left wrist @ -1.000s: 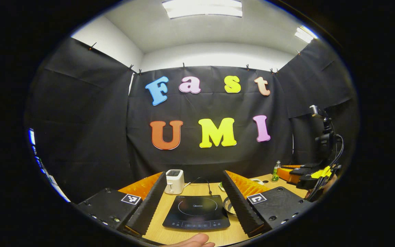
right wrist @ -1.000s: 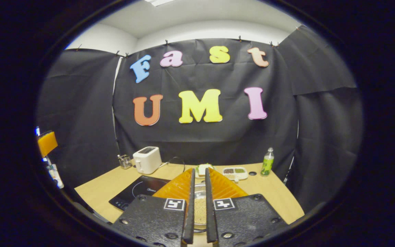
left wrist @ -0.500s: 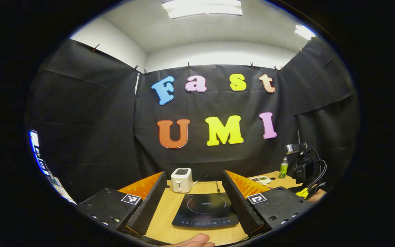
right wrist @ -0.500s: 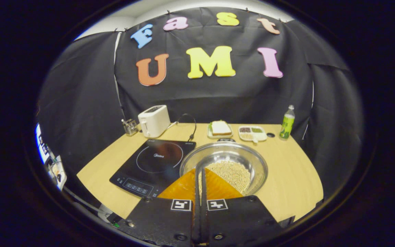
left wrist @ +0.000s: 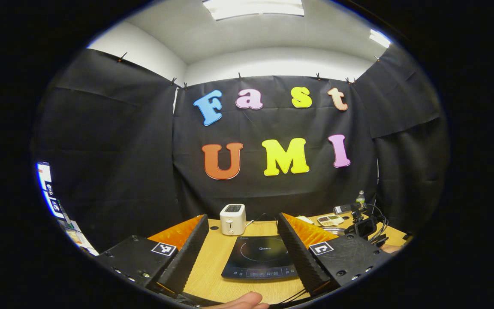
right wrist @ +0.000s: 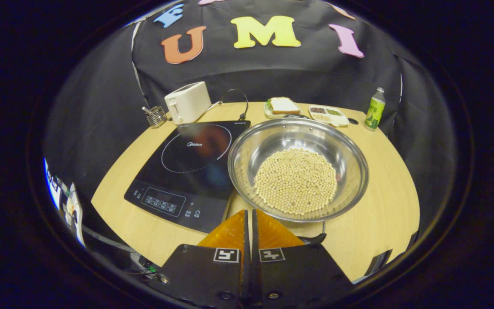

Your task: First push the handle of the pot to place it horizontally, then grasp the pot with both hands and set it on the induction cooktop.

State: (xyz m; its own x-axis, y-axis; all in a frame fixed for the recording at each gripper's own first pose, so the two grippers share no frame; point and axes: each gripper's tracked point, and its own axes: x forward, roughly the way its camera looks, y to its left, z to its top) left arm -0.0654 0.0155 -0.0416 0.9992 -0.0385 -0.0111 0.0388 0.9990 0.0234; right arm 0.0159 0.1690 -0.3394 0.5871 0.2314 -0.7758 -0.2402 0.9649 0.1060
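Both fingers of the right gripper (right wrist: 249, 216) are pressed together, hiding the pot's near handle (right wrist: 313, 238), perhaps touching it. Beyond them the steel pot (right wrist: 350, 171), holding pale beans, sits on the table (right wrist: 384, 214) beside the induction cooktop (right wrist: 187, 171). Left gripper (left wrist: 242, 223) stands wide apart.

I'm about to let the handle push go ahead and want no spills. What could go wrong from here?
The pot is full of loose soybeans, so a sharp shove by the shut right claw on the near handle could perhaps slosh some out. The pot's rim lies close against the induction cooktop, so turning it may nudge the cooktop. The left claw hangs open, away from the pot, unable to steady it.
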